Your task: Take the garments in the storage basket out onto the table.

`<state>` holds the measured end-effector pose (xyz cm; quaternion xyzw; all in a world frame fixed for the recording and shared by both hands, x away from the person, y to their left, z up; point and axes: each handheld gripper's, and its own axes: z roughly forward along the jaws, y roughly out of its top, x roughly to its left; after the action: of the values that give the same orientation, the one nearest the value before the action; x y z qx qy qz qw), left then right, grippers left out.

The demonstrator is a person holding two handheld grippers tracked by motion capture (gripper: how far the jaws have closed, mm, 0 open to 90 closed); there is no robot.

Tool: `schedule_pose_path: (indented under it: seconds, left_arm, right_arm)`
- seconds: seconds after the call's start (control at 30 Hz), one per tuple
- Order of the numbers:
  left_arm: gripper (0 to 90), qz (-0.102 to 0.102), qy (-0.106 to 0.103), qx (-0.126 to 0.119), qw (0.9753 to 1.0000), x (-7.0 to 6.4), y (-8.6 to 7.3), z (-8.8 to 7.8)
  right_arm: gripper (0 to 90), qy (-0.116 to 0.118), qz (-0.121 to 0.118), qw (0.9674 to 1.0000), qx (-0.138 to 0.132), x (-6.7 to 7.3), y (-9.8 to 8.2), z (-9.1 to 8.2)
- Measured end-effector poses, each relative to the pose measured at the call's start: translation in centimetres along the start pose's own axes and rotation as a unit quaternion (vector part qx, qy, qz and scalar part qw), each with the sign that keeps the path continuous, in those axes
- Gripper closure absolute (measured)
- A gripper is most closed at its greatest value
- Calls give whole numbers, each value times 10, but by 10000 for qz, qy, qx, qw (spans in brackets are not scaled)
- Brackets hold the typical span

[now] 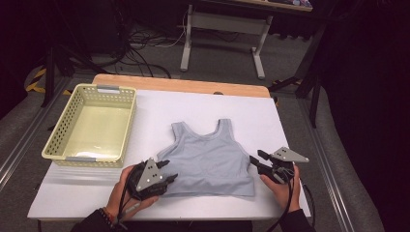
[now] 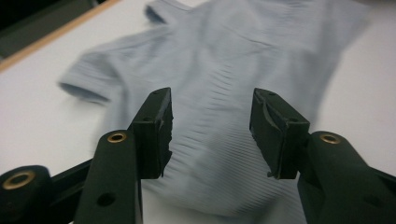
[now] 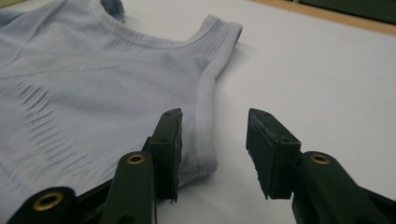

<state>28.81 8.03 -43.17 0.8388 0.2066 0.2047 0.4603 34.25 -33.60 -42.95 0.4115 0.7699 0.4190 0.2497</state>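
Observation:
A pale grey-blue tank top [image 1: 208, 159] lies spread flat on the white table [image 1: 285, 116], straps pointing away from the person. My left gripper [image 1: 170, 170] is at the top's near left corner, jaws open and aimed across the fabric. In the left gripper view the ribbed cloth [image 2: 224, 70] lies beyond and below the open gripper [image 2: 212, 121], with nothing pinched. My right gripper [image 1: 255, 156] is at the top's right side, open. In the right gripper view the top's side hem [image 3: 205, 116] runs just inside the left jaw of the gripper [image 3: 212, 135]; the right jaw is over bare table.
A pale yellow perforated basket [image 1: 63, 126] stands at the table's left side, nothing showing inside it. The table's wooden far edge [image 1: 183, 85] borders a floor with cables and a desk frame [image 1: 222, 29]. Bare white surface lies to the right of the top.

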Motion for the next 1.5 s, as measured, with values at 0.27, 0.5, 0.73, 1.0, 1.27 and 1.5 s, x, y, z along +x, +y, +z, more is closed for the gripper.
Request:
schedule_pose_path:
  seconds: [0.27,0.5,0.73,1.0,1.27,1.5]
  left_arm:
    - [501,299,-334,548,9975,-18,-16,10]
    - [531,286,-270,867,9955,-10,-25,20]
    - [628,153,-339,914,9951,-1,-27,26]
    - [789,243,-466,1080,9928,10,-24,28]
    - [822,314,-466,1315,9897,23,-27,18]
    - [823,344,-543,1320,9892,17,-29,13]
  right_arm:
    - [707,71,-145,9998,136,13,-12,-9]
    - [773,226,-166,9993,246,27,-30,-23]
    - [803,222,-333,9986,349,33,-33,-24]
    - [878,215,-486,9984,181,36,-19,-24]
    - [853,146,-452,9988,99,34,-1,-5]
    - [892,244,-776,9948,613,47,0,29]
